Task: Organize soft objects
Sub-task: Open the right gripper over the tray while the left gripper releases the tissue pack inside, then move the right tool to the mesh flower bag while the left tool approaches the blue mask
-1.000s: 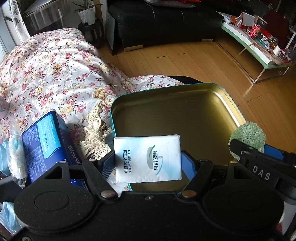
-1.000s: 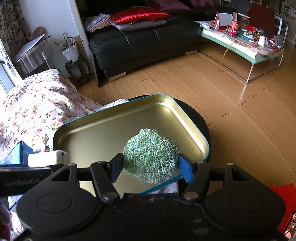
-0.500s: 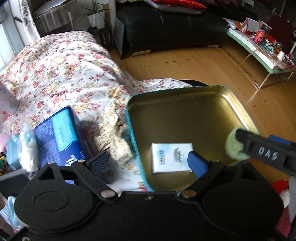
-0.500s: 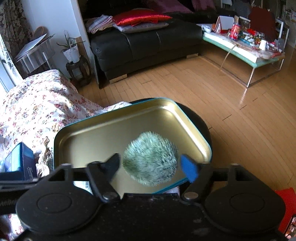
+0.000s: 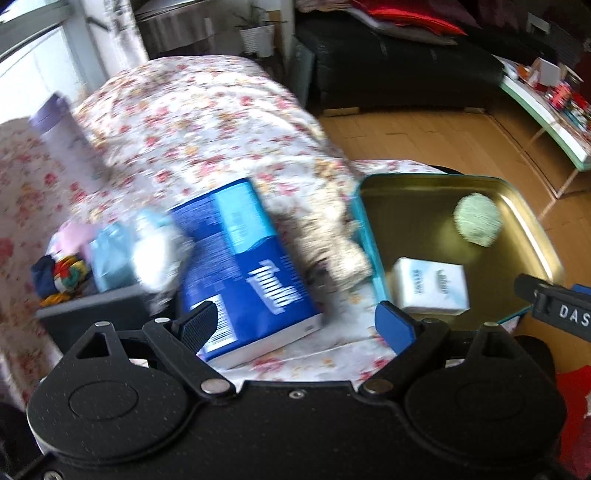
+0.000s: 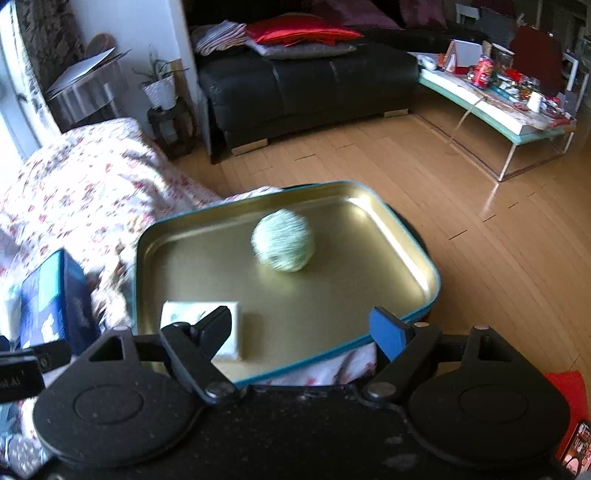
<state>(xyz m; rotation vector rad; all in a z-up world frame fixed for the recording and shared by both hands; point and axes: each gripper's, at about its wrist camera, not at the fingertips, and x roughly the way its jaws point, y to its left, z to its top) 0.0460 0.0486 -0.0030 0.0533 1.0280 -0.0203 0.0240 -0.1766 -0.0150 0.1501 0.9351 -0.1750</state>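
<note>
Left wrist view: the left hand-held gripper (image 5: 293, 321) gapes empty above a glossy blue box (image 5: 243, 266) on floral cloth (image 5: 192, 122) (blurred).

Right wrist view: the right hand-held gripper (image 6: 301, 326), jaws apart, hovers over a brassy, teal-rimmed tin tray (image 6: 413, 243) holding a fuzzy green ball (image 6: 282, 240) and a tissue pack (image 6: 184, 314).

From my feed it's a lived-in living room with a warm wood floor (image 6: 424, 192) catching daylight. A black leather sofa (image 6: 306, 85) sits along the far side with red cushions (image 6: 299, 31) and a folded blanket piled on it. To the right there's a low coffee table (image 6: 517, 114) buried in clutter. A potted plant (image 6: 160, 86) stands on a small dark stool by the white wall (image 6: 129, 33). A flowery bedspread (image 5: 192, 118) fills the left, with bright window light behind it.
</note>
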